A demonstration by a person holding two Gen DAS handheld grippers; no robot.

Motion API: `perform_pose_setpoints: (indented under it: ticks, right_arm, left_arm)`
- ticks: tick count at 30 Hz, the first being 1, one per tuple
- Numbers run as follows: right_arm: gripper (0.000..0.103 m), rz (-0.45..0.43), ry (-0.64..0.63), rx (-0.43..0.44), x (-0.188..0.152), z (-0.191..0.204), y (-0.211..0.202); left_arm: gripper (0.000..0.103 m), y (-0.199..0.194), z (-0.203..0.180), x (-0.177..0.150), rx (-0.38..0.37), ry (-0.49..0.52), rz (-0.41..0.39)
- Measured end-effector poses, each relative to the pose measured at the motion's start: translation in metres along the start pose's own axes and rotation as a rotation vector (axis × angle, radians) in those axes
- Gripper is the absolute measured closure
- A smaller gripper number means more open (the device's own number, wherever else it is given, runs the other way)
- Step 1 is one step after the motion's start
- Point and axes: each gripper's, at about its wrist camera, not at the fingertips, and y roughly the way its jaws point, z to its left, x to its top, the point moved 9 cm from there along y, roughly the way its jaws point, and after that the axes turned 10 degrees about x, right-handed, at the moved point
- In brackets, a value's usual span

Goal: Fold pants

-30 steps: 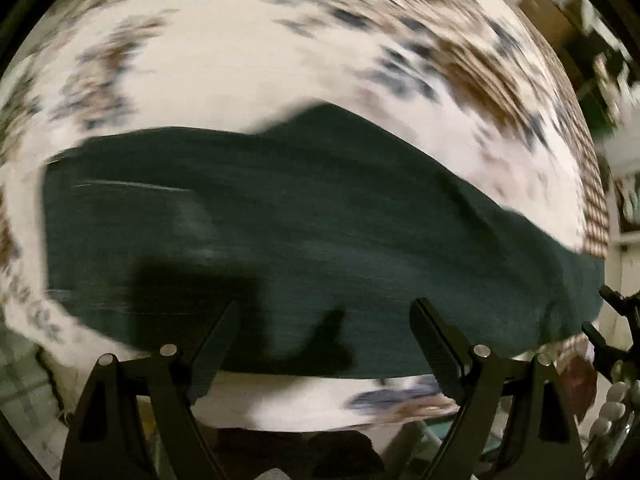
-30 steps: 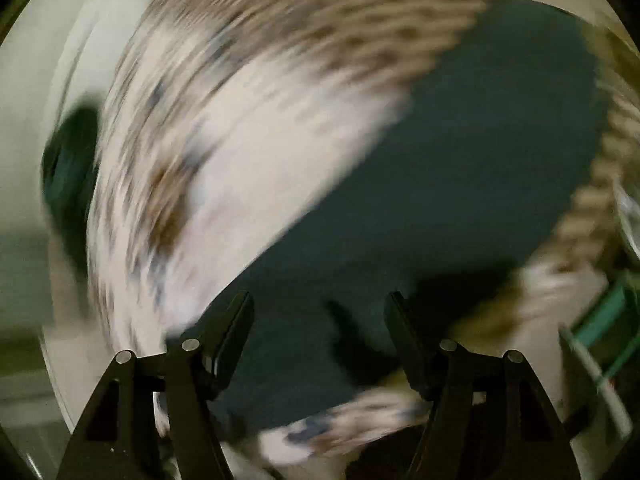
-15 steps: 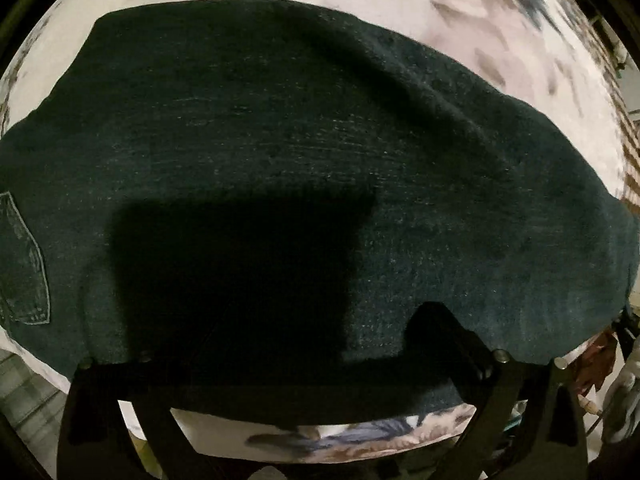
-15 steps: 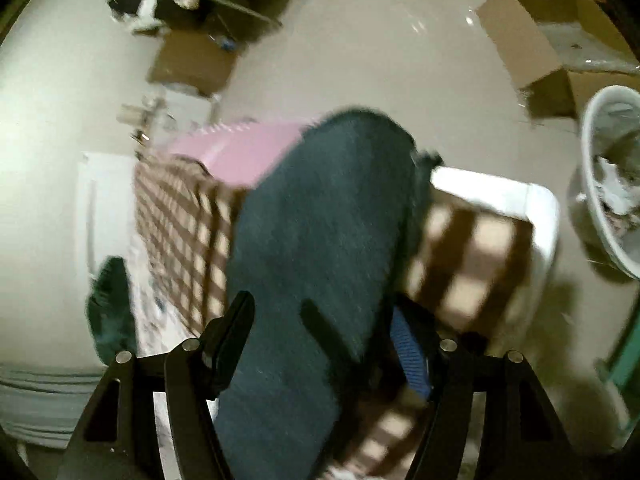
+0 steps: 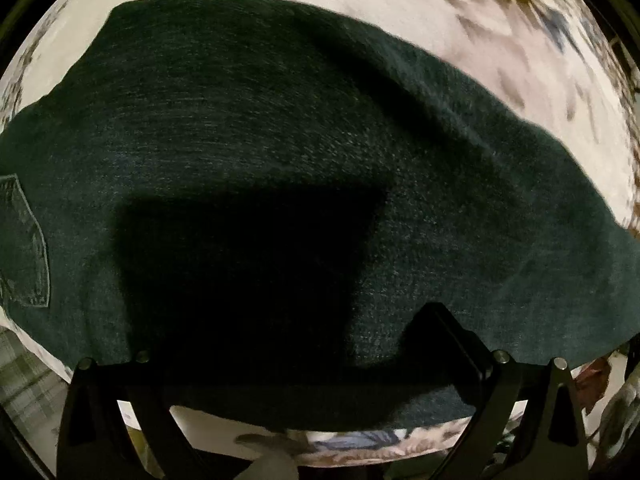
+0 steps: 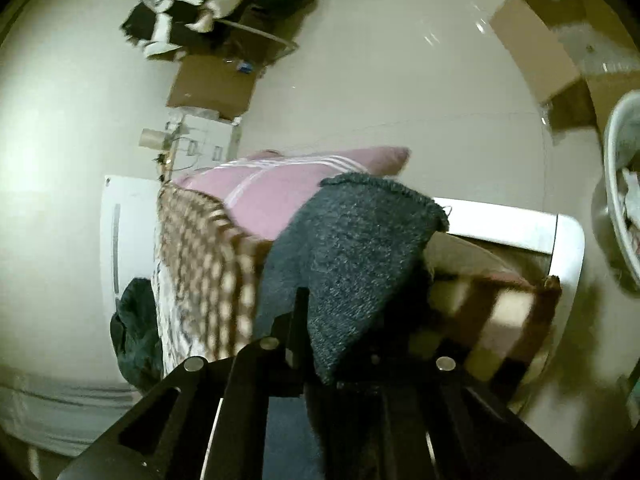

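While the left gripper [image 5: 288,344] hangs wide open just over dark pants [image 5: 280,128] spread on the floral bedcover [image 5: 500,28], stitched pocket [image 5: 28,248] at the edge, only the right wrist view shows the room. There the right gripper [image 6: 344,344] is closing on a pants end, beyond it a pink pillow [image 6: 276,192], checked blanket [image 6: 200,248] and cardboard box [image 6: 536,44]; no writing readable.

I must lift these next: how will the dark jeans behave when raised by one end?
Probably floppy: the jeans drape limply over the right gripper, whose jaws are closing on a fold. Likely fairly heavy for cloth: the denim looks thick, with soft ridges rather than sharp creases. Its coarse weave suggests little slipping.
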Motion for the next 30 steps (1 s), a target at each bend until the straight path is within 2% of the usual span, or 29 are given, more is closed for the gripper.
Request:
perform_pose_setpoints:
  ticks: [3, 7, 9, 11, 12, 14, 17, 21, 23, 24, 27, 28, 29, 30]
  right_arm:
    - [0.093, 0.009, -0.118, 0.018, -0.013, 0.050, -0.013]
    - [0.093, 0.072, -0.316, 0.048, -0.057, 0.132, -0.016]
    - [0.093, 0.120, -0.415, 0.064, -0.091, 0.170, -0.012]
    - [0.093, 0.185, -0.508, 0.094, -0.140, 0.208, -0.002]
    - [0.093, 0.208, -0.532, 0.099, -0.156, 0.217, 0.003]
    - [0.093, 0.291, -0.604, 0.111, -0.214, 0.237, 0.022]
    - [0.093, 0.403, -0.669, 0.108, -0.290, 0.240, 0.047]
    - [0.094, 0.572, -0.766, 0.052, -0.404, 0.212, 0.088]
    - [0.093, 0.635, -0.804, 0.003, -0.445, 0.190, 0.101]
    - [0.093, 0.673, -0.827, -0.053, -0.469, 0.173, 0.113]
    - [0.084, 0.726, -0.873, -0.171, -0.504, 0.143, 0.132]
    - [0.075, 0.741, -0.884, -0.185, -0.517, 0.140, 0.135]
    - [0.062, 0.762, -0.894, -0.181, -0.528, 0.140, 0.135]
    - [0.055, 0.801, -0.903, -0.165, -0.539, 0.143, 0.136]
  left_arm:
    - [0.000, -0.016, 0.009, 0.000, -0.057, -0.049, -0.021]
    - [0.000, -0.044, 0.026, -0.004, -0.107, -0.087, -0.062]
    - [0.000, -0.059, 0.040, -0.008, -0.129, -0.101, -0.085]
    - [0.000, -0.072, 0.057, -0.013, -0.148, -0.116, -0.100]
    - [0.000, -0.076, 0.065, -0.015, -0.155, -0.125, -0.105]
    - [0.000, -0.084, 0.090, -0.019, -0.166, -0.149, -0.115]
    - [0.000, -0.077, 0.132, -0.030, -0.169, -0.178, -0.118]
    - [0.000, -0.071, 0.178, -0.046, -0.153, -0.218, -0.114]
    - [0.000, -0.065, 0.199, -0.051, -0.142, -0.232, -0.110]
    - [0.000, -0.062, 0.209, -0.052, -0.135, -0.243, -0.104]
    - [0.000, -0.052, 0.233, -0.056, -0.131, -0.290, -0.090]
    - [0.000, -0.049, 0.240, -0.057, -0.131, -0.306, -0.084]
    - [0.000, -0.047, 0.244, -0.058, -0.131, -0.317, -0.079]
    - [0.000, -0.046, 0.250, -0.059, -0.131, -0.330, -0.075]
